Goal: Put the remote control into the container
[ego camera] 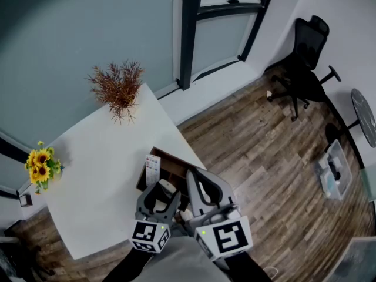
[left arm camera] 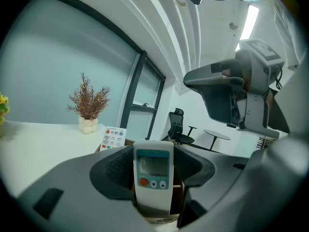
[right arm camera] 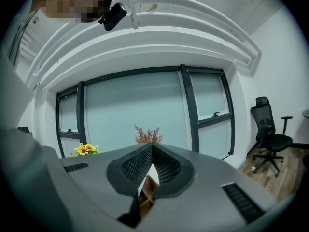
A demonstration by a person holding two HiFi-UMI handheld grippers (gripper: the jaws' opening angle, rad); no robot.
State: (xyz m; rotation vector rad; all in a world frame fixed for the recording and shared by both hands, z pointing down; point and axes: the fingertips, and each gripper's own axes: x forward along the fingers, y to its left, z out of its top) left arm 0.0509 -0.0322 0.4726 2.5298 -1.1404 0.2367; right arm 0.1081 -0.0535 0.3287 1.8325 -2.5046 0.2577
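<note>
A white remote control [left arm camera: 153, 170] with a small screen and an orange button stands upright between the pads of my left gripper [left arm camera: 153, 164], which is shut on it. In the head view that gripper [ego camera: 165, 190] hovers at the near side of the brown wooden container [ego camera: 171, 158], with the remote control [ego camera: 168, 186] just showing between its fingers. A second remote [left arm camera: 114, 138] with coloured buttons leans upright at the container's left wall, and the head view shows this second remote [ego camera: 152, 168] too. My right gripper [ego camera: 195, 174] is shut and empty, close to the right of the left one; its tips [right arm camera: 152, 149] meet above the container [right arm camera: 146, 191].
The container sits near the right edge of a white table [ego camera: 100, 157]. A dried plant [ego camera: 119, 87] stands at the table's far corner and sunflowers [ego camera: 41, 164] at its left. On the wooden floor are a black office chair [ego camera: 305, 60] and a storage box [ego camera: 332, 170].
</note>
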